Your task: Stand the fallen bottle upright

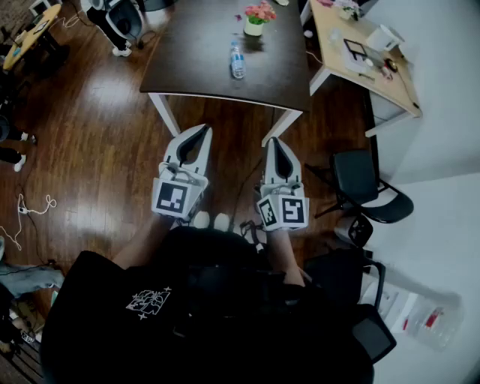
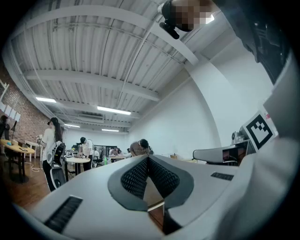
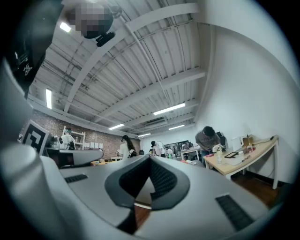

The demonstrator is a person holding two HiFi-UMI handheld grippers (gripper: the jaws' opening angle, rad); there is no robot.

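Observation:
A clear plastic bottle (image 1: pixel 238 60) with a blue label lies on its side on the dark table (image 1: pixel 195 67), near the table's middle. Both grippers are held close to the person's body, over the wooden floor, well short of the table. The left gripper (image 1: pixel 204 129) is shut with nothing in it, its pads meeting at the tip (image 2: pixel 148 158). The right gripper (image 1: pixel 272 140) is also shut and empty (image 3: pixel 150 158). Both point roughly level toward the table. The bottle does not show in either gripper view.
A pot of pink flowers (image 1: pixel 257 19) stands on the table beyond the bottle. A light wooden desk (image 1: pixel 360 52) with clutter is at the right, with a black office chair (image 1: pixel 367 191) below it. A cable (image 1: pixel 34 206) lies on the floor at left. People work at distant tables (image 2: pixel 84 152).

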